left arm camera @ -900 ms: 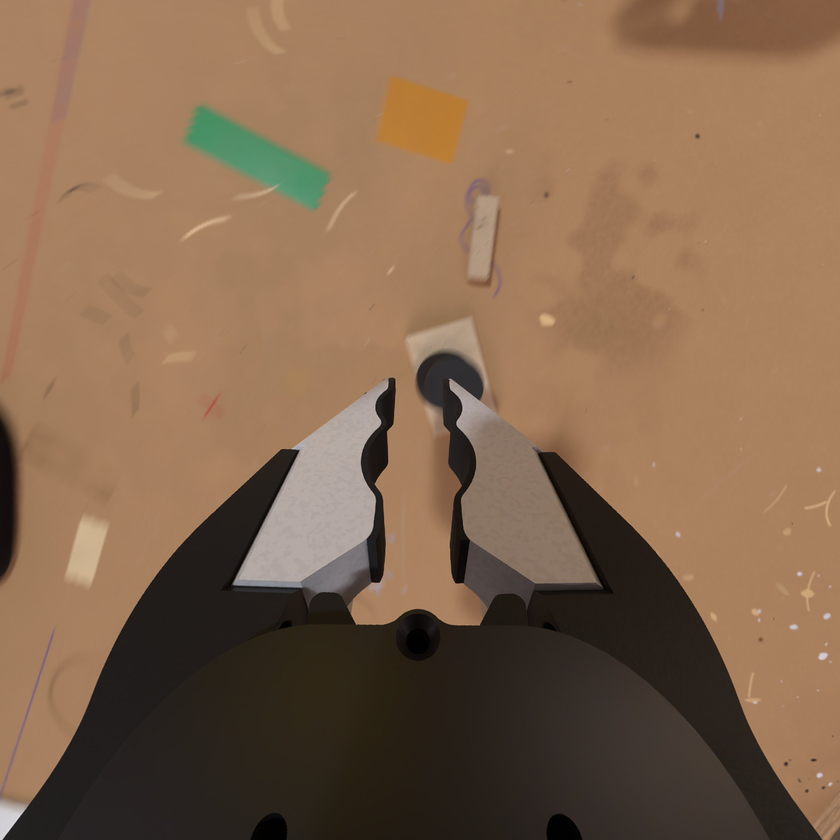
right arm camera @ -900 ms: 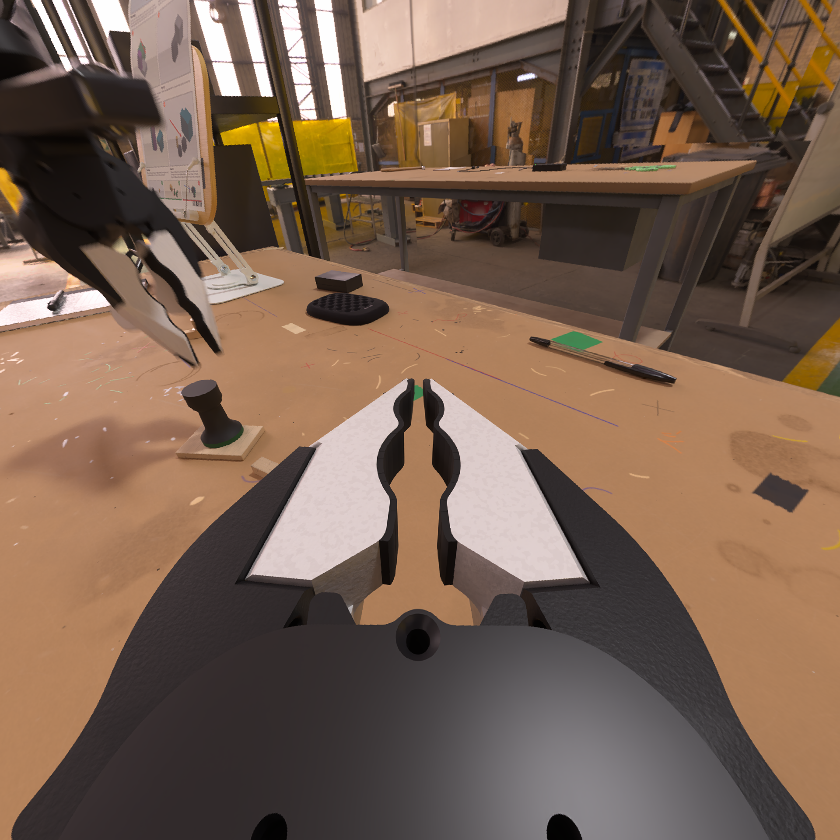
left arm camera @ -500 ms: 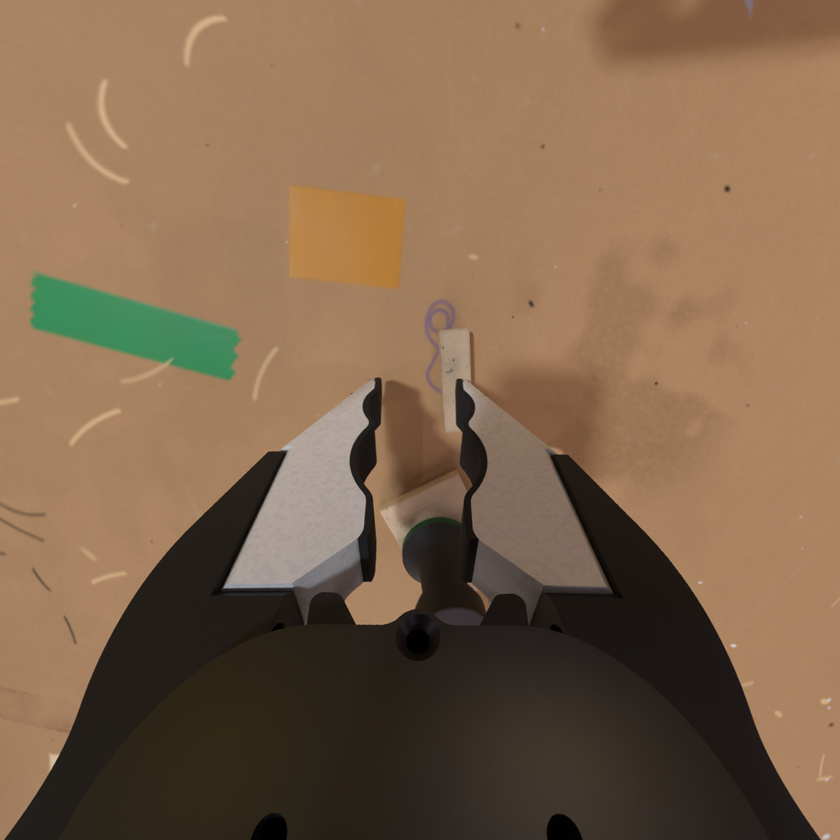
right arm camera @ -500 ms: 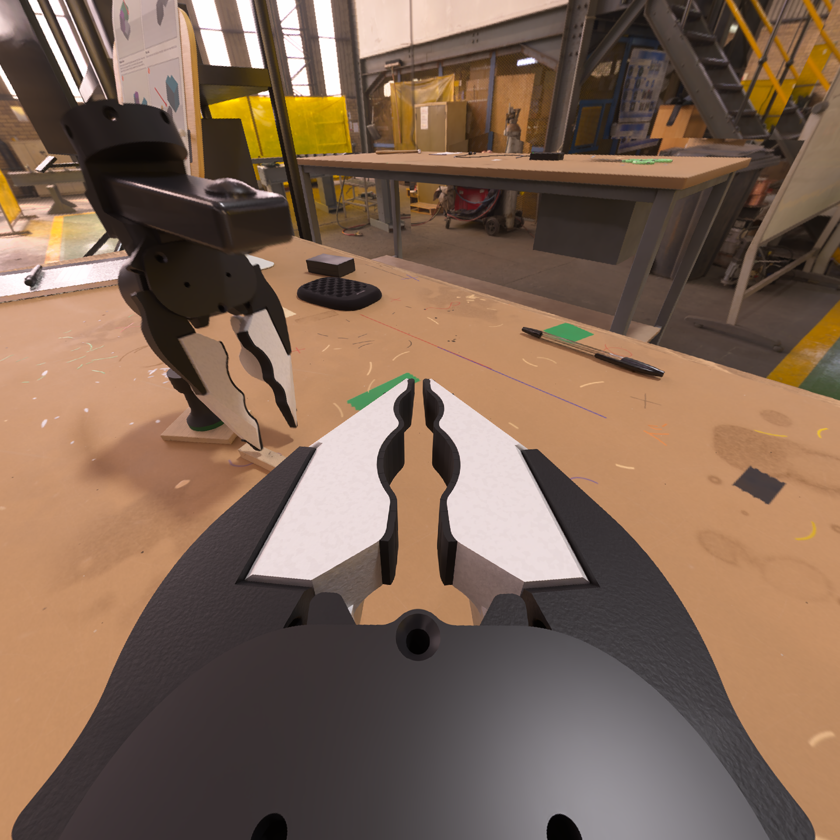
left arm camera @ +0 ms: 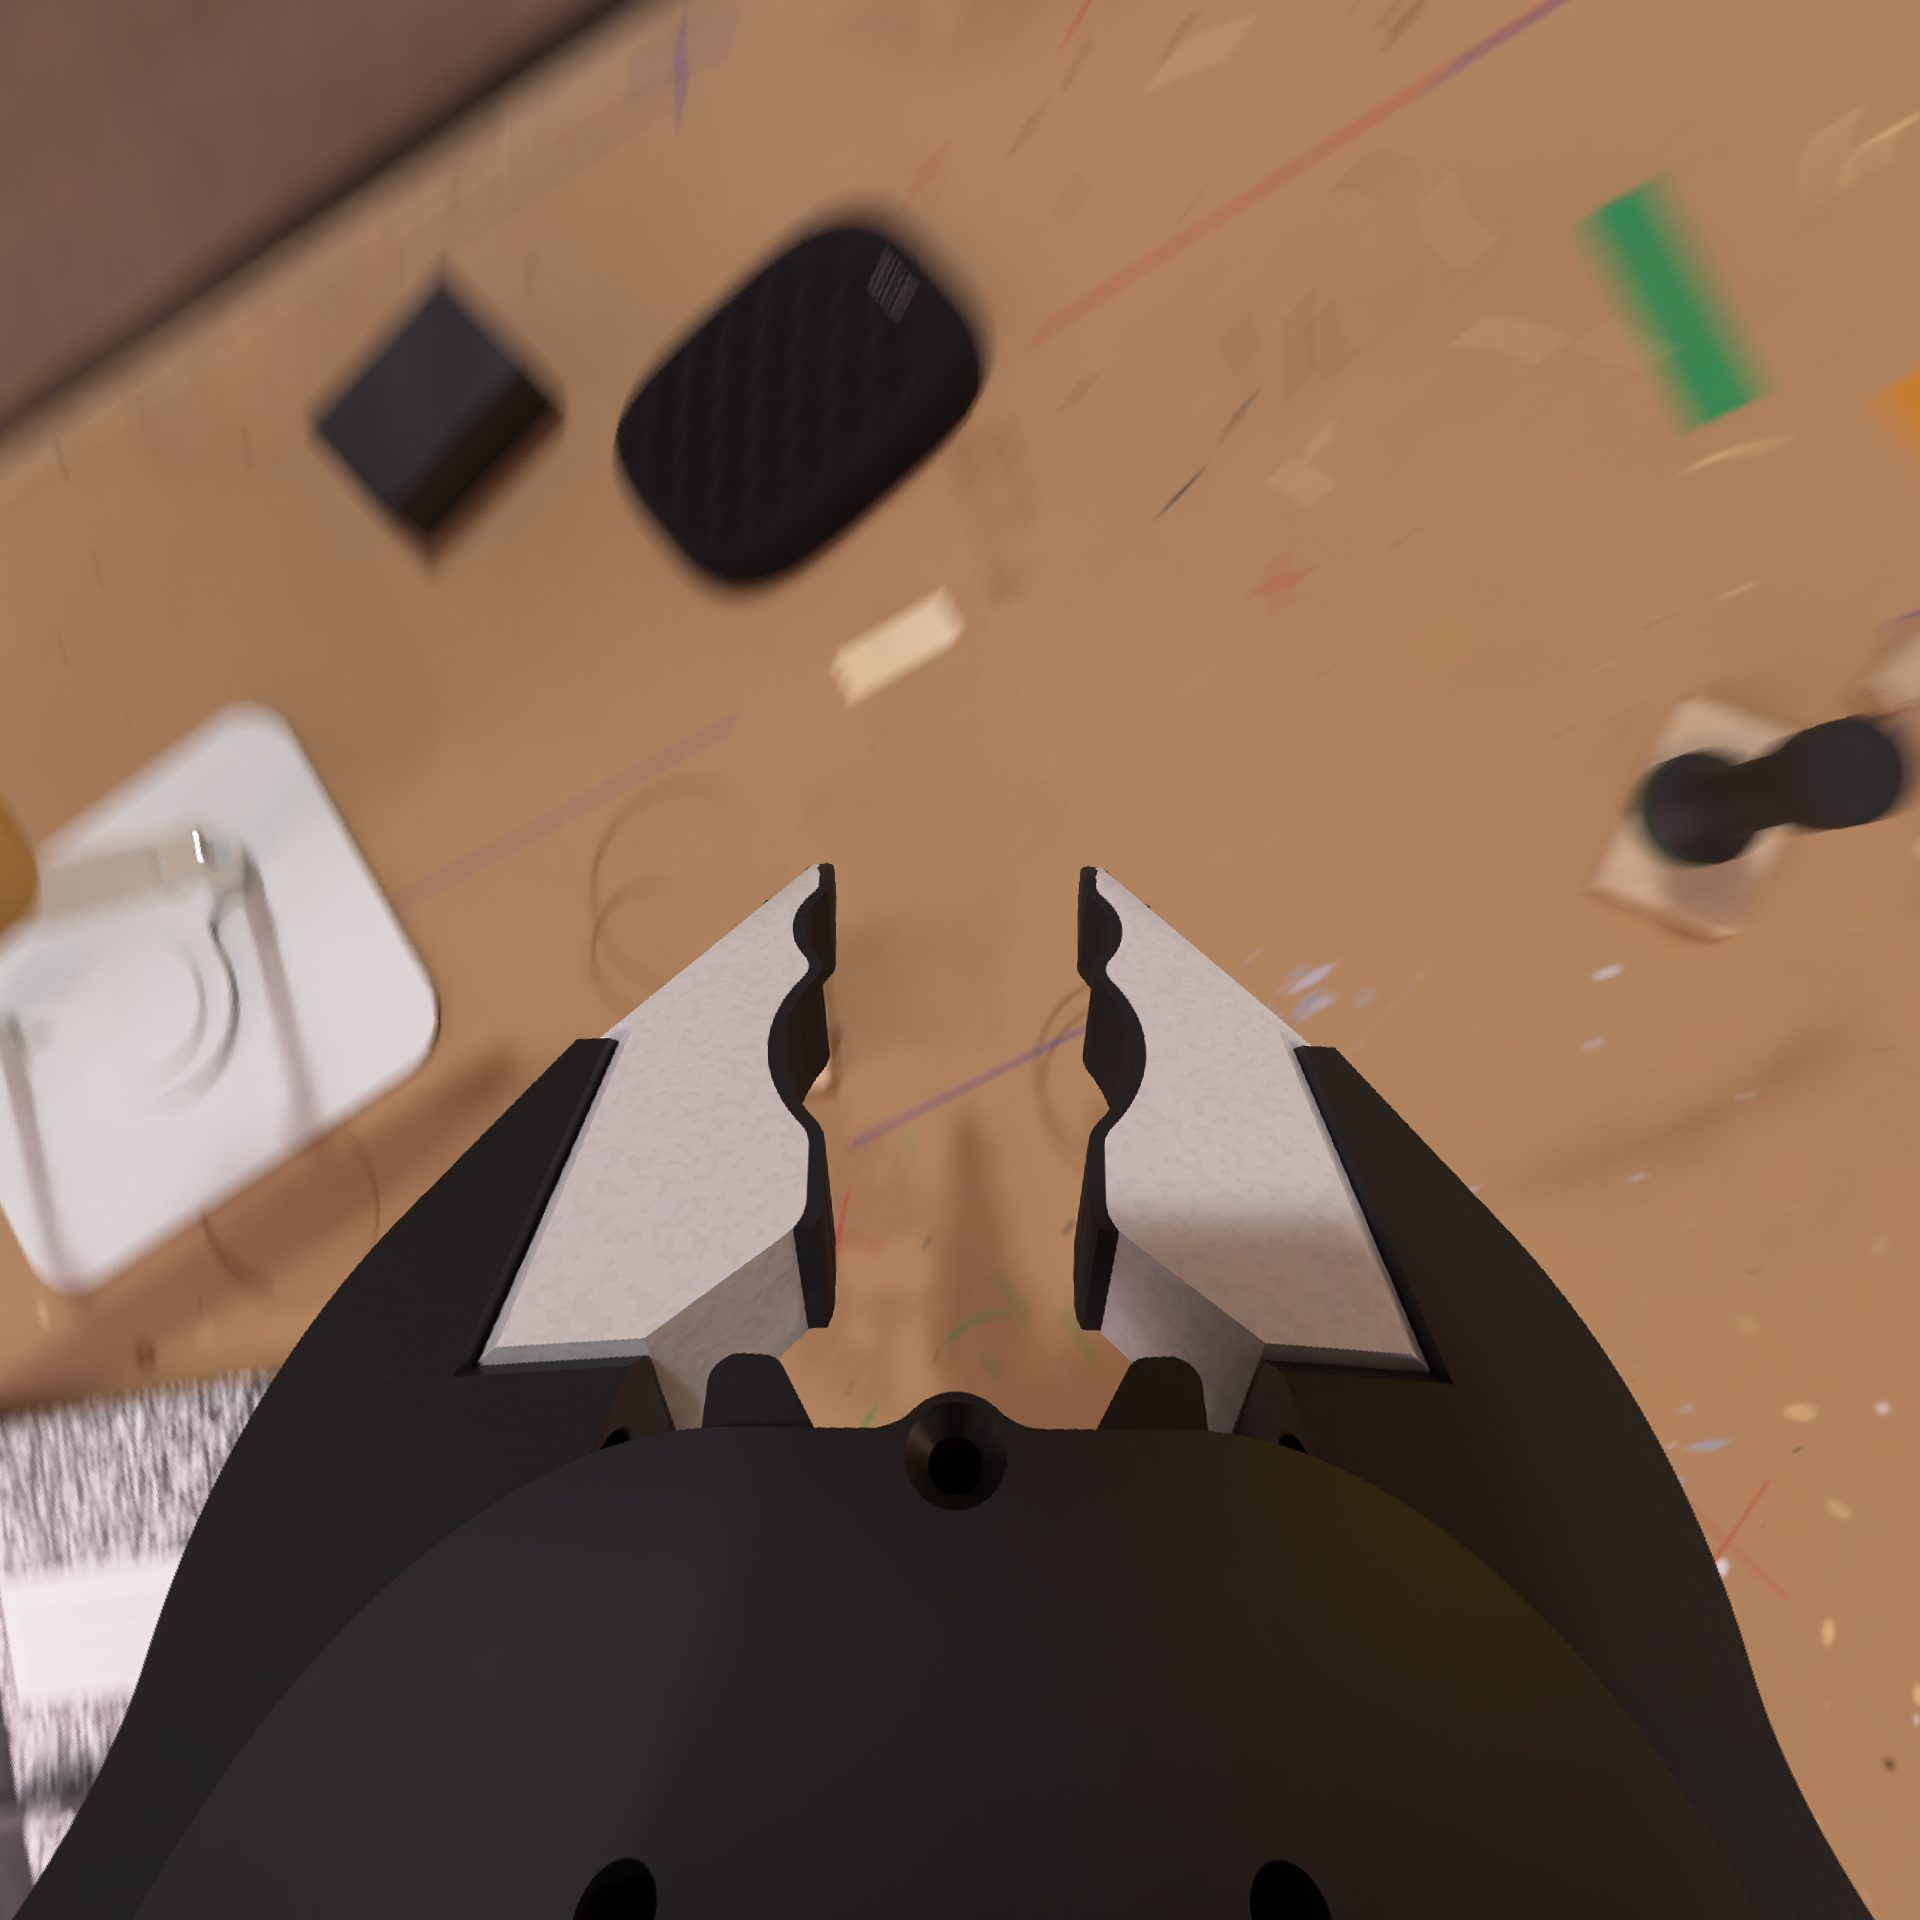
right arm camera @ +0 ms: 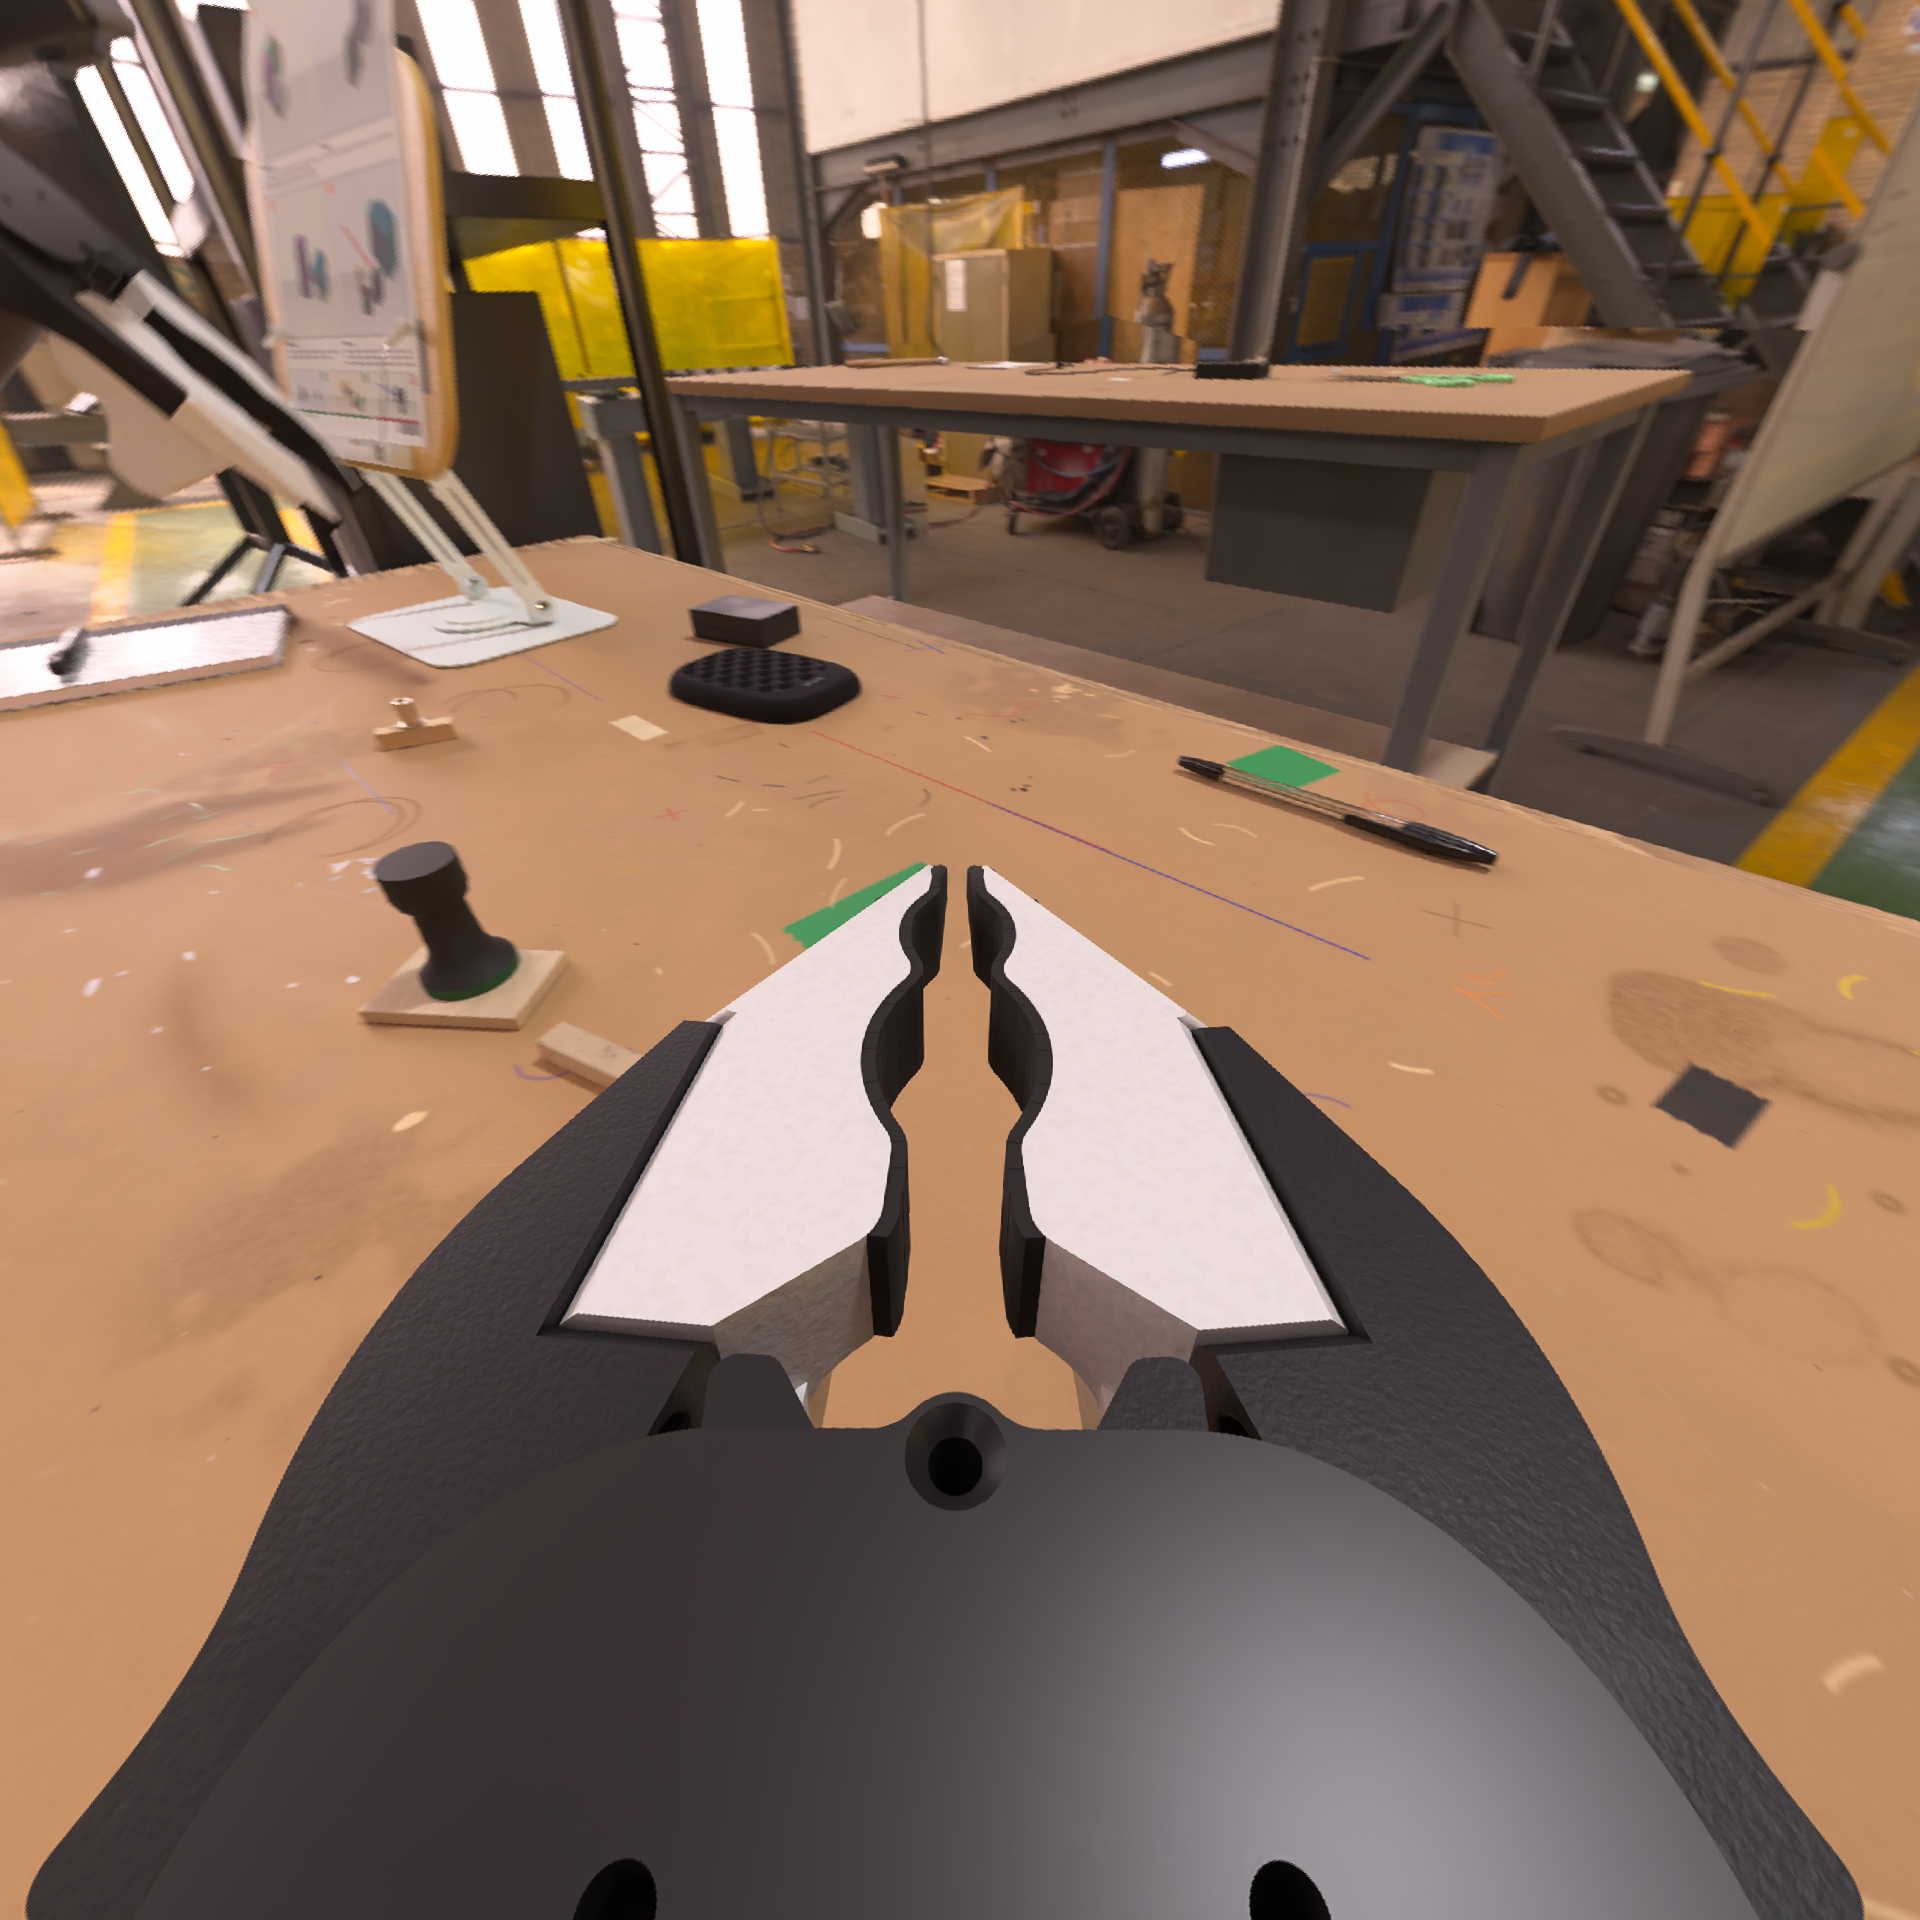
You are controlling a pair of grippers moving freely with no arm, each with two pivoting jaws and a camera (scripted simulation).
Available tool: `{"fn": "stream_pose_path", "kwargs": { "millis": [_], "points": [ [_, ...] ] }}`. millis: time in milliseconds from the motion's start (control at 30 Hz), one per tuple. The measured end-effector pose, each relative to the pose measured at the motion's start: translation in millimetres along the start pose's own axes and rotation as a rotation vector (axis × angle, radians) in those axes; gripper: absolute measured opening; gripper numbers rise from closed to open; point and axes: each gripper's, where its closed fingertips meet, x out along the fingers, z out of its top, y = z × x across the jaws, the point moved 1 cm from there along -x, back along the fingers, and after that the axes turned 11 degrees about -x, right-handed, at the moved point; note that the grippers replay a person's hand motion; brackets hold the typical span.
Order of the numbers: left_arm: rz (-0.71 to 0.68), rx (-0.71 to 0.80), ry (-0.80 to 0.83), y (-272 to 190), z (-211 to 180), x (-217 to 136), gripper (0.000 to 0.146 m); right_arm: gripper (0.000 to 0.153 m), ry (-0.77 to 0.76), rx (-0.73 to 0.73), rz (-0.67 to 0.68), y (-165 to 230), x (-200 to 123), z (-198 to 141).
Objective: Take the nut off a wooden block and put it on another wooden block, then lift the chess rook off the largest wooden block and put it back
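The black chess rook (right arm camera: 442,920) stands upright on the largest wooden block (right arm camera: 473,1003); both also show at the right edge of the left wrist view, the rook (left arm camera: 1766,800) on its block (left arm camera: 1662,894). A narrow wooden block (right arm camera: 587,1055) lies just right of it. Farther back, a small wooden block (right arm camera: 414,736) carries a tan nut (right arm camera: 407,712). My left gripper (left arm camera: 956,883) is open and empty, high above the table, left of the rook. My right gripper (right arm camera: 956,881) is shut and empty, low over the table, right of the rook.
A black perforated pad (right arm camera: 764,686), a black box (right arm camera: 743,620) and a white stand base (right arm camera: 483,629) sit at the back. A pen (right arm camera: 1340,810) lies to the right near the table's far edge. Green tape (right arm camera: 852,899) is stuck just ahead of my right fingertips.
My left gripper has drawn off the rook, risen, swung left and opened wider. The rook stands on its block. My right gripper has barely moved.
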Motion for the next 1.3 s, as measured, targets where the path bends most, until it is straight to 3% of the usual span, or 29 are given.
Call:
{"fn": "stream_pose_path", "kwargs": {
  "millis": [133,267,567,667,800,933,1067,1167,1300],
  "points": [
    [0.049,-0.142,0.232,63,-59,41,0.045,0.004,0.064,-0.005,-0.149,-23,-4,-10],
    [0.055,-0.184,0.351,81,-90,69,0.039,0.0,0.127,-0.008,-0.363,-55,-14,-22],
    [0.051,-0.137,0.457,81,-102,89,0.025,0.0,0.115,0.015,-0.515,-82,-29,-26],
    [0.053,-0.13,0.459,80,-101,94,0.013,0.0,0.11,0.023,-0.537,-86,-35,-25],
    [0.112,-0.085,0.42,77,-88,81,0.009,0.0,0.1,0.039,-0.59,-97,-51,-23],
    [0.062,0.047,0.194,17,-36,35,0.009,0.0,0.096,0.06,-0.673,-113,-76,-26],
    [-0.16,0.31,0.089,-110,-2,13,0.009,0.0,0.091,0.093,-0.734,-128,-91,-30],
    [-0.278,0.499,0.117,-197,-6,36,0.009,0.003,0.104,0.094,-0.807,-137,-100,-35],
    [-0.396,0.586,0.203,-268,-23,91,0.009,0.002,0.125,0.101,-0.893,-151,-114,-45]
  ]
}}
